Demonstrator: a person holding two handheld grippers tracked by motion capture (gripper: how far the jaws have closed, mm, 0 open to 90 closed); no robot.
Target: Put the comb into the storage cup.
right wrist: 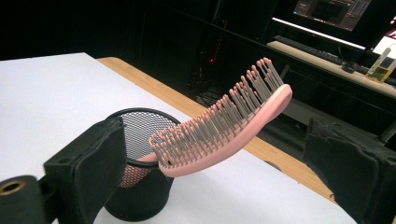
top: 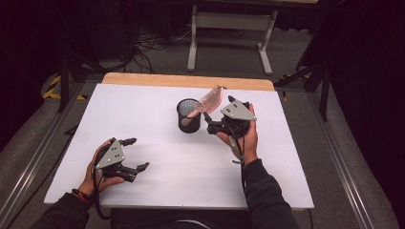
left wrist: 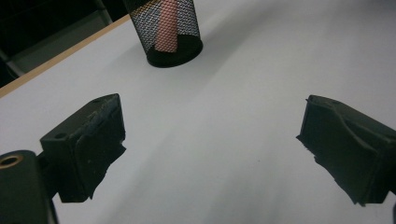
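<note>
A black mesh cup (top: 189, 116) stands mid-table. A pink hairbrush (top: 210, 99) leans in it, handle down inside, bristled head sticking out over the rim toward the far right. My right gripper (top: 218, 110) is just right of the cup. In the right gripper view its jaws stand wide apart on either side of the hairbrush (right wrist: 224, 126) and do not touch it, so my right gripper (right wrist: 222, 179) is open beside the cup (right wrist: 140, 186). My left gripper (top: 137, 153) hovers open at the near left. The left gripper (left wrist: 212, 140) faces the cup (left wrist: 170, 32), and nothing lies between its jaws.
The white table top (top: 157, 176) has a wooden strip (top: 186, 80) along its far edge. A white frame leg (top: 192, 43) and cables lie on the floor beyond. Dark curtains flank both sides.
</note>
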